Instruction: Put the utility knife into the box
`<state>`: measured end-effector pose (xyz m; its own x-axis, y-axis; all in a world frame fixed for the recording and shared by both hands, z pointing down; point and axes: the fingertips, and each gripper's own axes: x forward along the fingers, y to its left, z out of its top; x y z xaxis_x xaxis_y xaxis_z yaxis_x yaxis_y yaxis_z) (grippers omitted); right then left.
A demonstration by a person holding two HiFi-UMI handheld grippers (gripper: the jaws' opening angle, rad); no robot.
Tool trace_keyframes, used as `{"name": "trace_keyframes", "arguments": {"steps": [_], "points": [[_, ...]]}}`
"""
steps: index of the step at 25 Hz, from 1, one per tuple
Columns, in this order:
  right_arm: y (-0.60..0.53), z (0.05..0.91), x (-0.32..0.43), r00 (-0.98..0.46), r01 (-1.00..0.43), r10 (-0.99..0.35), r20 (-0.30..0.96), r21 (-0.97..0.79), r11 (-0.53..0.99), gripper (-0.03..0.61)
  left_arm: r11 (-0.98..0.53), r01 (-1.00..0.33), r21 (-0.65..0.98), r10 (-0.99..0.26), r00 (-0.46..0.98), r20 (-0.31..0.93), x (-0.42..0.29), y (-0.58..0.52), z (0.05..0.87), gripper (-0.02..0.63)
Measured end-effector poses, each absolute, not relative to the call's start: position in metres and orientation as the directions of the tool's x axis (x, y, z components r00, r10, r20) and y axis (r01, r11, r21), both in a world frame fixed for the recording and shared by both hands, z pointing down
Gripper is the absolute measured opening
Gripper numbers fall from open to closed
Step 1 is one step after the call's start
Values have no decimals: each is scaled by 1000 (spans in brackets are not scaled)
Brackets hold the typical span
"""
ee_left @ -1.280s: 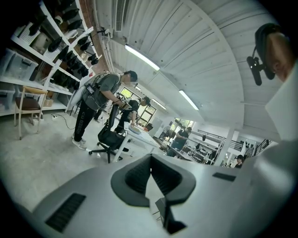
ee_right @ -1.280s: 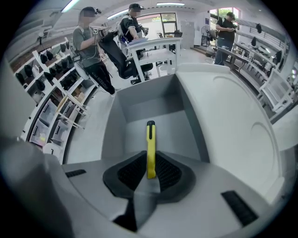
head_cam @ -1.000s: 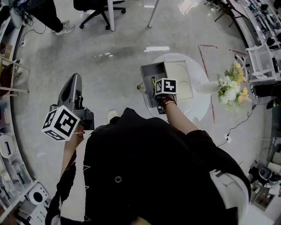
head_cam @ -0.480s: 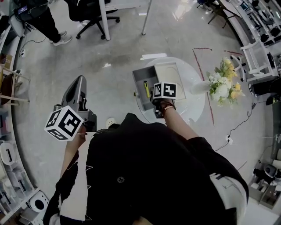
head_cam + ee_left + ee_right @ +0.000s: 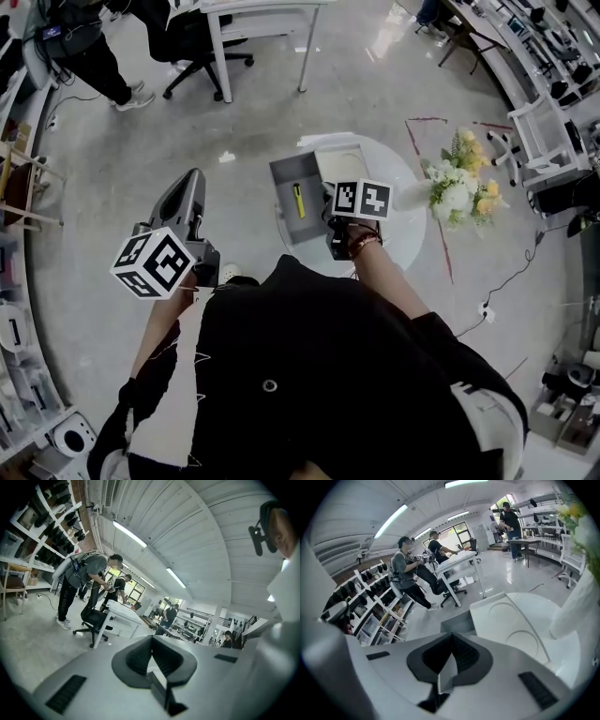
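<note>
In the head view the yellow utility knife (image 5: 298, 200) lies inside the open grey box (image 5: 284, 220) on the round white table (image 5: 412, 239). The box's white lid (image 5: 339, 165) lies behind it. My right gripper (image 5: 349, 204) hovers just right of the box, mostly hidden under its marker cube. In the right gripper view its jaws (image 5: 451, 639) are shut with nothing between them, and the box wall (image 5: 459, 621) and lid (image 5: 511, 620) lie ahead. My left gripper (image 5: 190, 183) hangs over the floor to the left, away from the table, shut and holding nothing (image 5: 152, 641).
A white vase of flowers (image 5: 457, 192) stands on the table's right side, close beside my right gripper (image 5: 574, 602). A white desk (image 5: 253, 19) and office chair (image 5: 192, 47) stand behind. People work at desks (image 5: 405, 569). Shelves (image 5: 370, 606) line the left wall.
My right gripper has drawn back to the right, away from the knife, which stays lying in the box. My left gripper has hardly moved. The head camera has shifted.
</note>
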<state>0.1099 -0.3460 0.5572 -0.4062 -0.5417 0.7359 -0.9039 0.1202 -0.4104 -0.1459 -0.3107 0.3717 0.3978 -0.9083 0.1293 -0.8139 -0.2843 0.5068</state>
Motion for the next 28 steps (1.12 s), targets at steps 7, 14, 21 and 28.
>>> {"name": "trace_keyframes", "arguments": {"steps": [7, 14, 21, 28], "points": [[-341, 496, 104, -555, -819, -590, 586, -511, 263, 6, -286, -820, 495, -905, 401, 142, -109, -295, 381, 12], [-333, 448, 103, -639, -754, -649, 412, -504, 422, 5, -246, -858, 451, -924, 348, 158, -97, -271, 389, 12], [-317, 418, 91, -682, -715, -677, 277, -449, 537, 5, -220, -870, 442, -933, 319, 165, -96, -248, 392, 12], [-302, 428, 89, -679, -725, -668, 305, -425, 543, 5, -197, -871, 451, -934, 307, 185, -96, -228, 403, 12]]}}
